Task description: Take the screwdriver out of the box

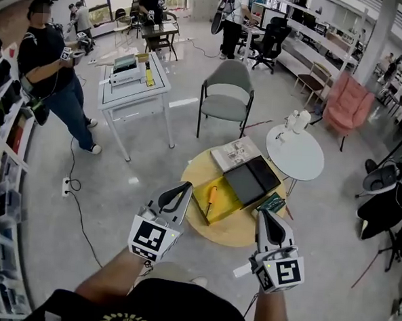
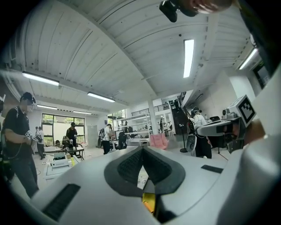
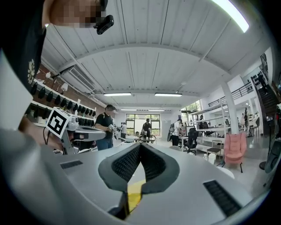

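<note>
Two grippers show in the head view, both at the near edge of a round yellow tabletop (image 1: 239,231). The box (image 1: 227,204) lies open on it, with a yellow inside and a dark lid laid back on its far side. The screwdriver (image 1: 211,196) rests inside the yellow part, handle away from the person. The left gripper (image 1: 185,187) stands just beside the box's near left corner and the right gripper (image 1: 263,215) is near its right side. Neither touches the tool.

Left gripper view: the left gripper (image 2: 142,152) has its jaws drawn together at the tips with nothing between them. It looks level across the room. A yellow patch shows low in the gap behind the tips, probably the box, and the screwdriver cannot be made out.

Right gripper view: the right gripper (image 3: 139,147) is likewise closed and empty, pads meeting at the tip, with a yellow patch low behind them.

Assessment: the box is open and the tool exposed, but nothing of the removal itself is done. Remaining work: open one gripper, bring it down over the screwdriver, close on it and lift it clear of the box.
</note>
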Available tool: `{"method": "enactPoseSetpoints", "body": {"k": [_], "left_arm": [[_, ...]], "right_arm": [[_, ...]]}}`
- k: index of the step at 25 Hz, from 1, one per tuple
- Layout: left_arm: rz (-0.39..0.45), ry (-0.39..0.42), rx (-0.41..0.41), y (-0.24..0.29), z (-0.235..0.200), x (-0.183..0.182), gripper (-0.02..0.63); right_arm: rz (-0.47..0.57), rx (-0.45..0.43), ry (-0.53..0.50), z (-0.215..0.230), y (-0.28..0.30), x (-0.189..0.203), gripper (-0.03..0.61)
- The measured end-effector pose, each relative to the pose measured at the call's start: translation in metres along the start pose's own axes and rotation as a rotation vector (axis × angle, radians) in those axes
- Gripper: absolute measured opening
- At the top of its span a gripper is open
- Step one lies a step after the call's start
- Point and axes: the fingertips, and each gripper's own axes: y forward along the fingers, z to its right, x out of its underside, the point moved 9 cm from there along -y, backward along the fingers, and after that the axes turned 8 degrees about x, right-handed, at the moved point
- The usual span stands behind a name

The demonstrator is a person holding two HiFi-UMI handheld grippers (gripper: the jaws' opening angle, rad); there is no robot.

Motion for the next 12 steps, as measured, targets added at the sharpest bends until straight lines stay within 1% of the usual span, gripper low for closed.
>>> {"method": "enactPoseSetpoints", "body": {"k": [5,9,12], "left_arm": [[-0.013,0.009,-0.018,-0.002,-0.002,-0.001,0.012],[-0.028,0.000,-0.045,-0.001,-0.010,0.005,0.012],[-0.017,0.008,-0.044,0.008,-0.014,0.005,0.012]], "right_arm": [[0.002,-0.013,0.011,0.004,0.011,0.002,0.015],[-0.007,-0.024,0.008,0.008,0.020,0.004,0.015],[-0.013,-0.019,0.007,0.013,0.026,0.006,0.015]]}}
